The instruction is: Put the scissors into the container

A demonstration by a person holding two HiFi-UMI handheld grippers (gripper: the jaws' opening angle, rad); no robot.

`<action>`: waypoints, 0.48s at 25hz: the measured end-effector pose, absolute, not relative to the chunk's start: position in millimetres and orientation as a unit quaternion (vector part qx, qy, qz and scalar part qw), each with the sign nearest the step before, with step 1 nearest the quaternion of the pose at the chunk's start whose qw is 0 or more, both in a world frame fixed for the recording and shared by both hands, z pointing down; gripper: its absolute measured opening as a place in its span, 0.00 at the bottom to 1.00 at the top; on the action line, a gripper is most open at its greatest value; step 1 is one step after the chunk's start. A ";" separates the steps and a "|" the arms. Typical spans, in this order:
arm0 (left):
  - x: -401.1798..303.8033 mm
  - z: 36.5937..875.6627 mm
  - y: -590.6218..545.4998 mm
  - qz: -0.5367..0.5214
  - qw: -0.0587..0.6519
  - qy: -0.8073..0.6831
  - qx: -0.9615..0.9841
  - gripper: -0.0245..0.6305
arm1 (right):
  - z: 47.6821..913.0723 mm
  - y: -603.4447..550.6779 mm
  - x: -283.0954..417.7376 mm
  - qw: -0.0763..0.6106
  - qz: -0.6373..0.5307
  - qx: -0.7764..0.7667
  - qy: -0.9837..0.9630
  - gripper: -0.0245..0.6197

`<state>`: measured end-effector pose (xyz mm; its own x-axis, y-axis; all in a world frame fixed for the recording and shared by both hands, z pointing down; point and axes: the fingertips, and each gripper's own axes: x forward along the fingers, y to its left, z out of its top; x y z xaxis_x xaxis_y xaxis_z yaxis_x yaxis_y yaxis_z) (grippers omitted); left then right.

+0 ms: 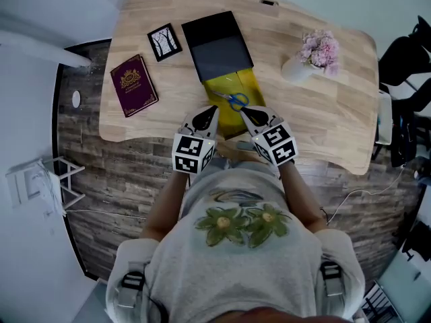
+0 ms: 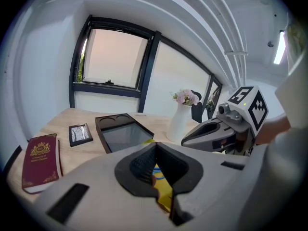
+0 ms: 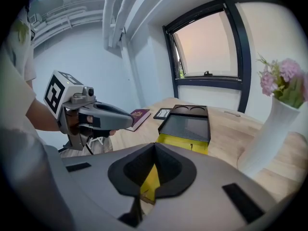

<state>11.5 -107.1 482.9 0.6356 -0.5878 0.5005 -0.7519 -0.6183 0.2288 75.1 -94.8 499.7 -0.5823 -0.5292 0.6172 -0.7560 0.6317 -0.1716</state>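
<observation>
Currently, the blue-handled scissors (image 1: 234,100) lie inside the yellow container (image 1: 250,85) on the desk (image 1: 323,106), just ahead of both tool tips and between them. The left hand-held gripper (image 1: 207,116) and the right hand-held gripper (image 1: 250,116) each have jaws together, holding nothing.

- Scissors (image 1: 236,101): blue handles.
- Container (image 1: 252,85): yellow.
- Tray (image 1: 217,46): black.
- Book (image 1: 133,85): maroon, gold crest.
- Frame (image 1: 164,42): black, with a black-and-white tree print.
- Vase (image 1: 295,70): white; flowers (image 1: 320,48) pink.
- Desk (image 1: 337,120): pale wood grain.
- Floor (image 1: 101,180): grey-brown planks.
- Left tongs (image 1: 213,110), right tongs (image 1: 245,112): grey, black pads, black-and-white square markers.
</observation>
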 end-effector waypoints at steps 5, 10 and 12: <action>8.6 479.9 -105.3 0.188 0.210 -0.387 0.878 0.05 | 498.2 -91.0 74.1 0.262 0.214 0.374 -0.863 0.05; 0.8 480.6 -104.0 0.186 0.211 -0.393 0.876 0.05 | 499.2 -88.7 71.7 0.264 0.214 0.376 -0.862 0.05; -2.3 481.8 -103.7 0.188 0.212 -0.394 0.875 0.05 | 499.8 -87.9 70.4 0.265 0.215 0.374 -0.863 0.05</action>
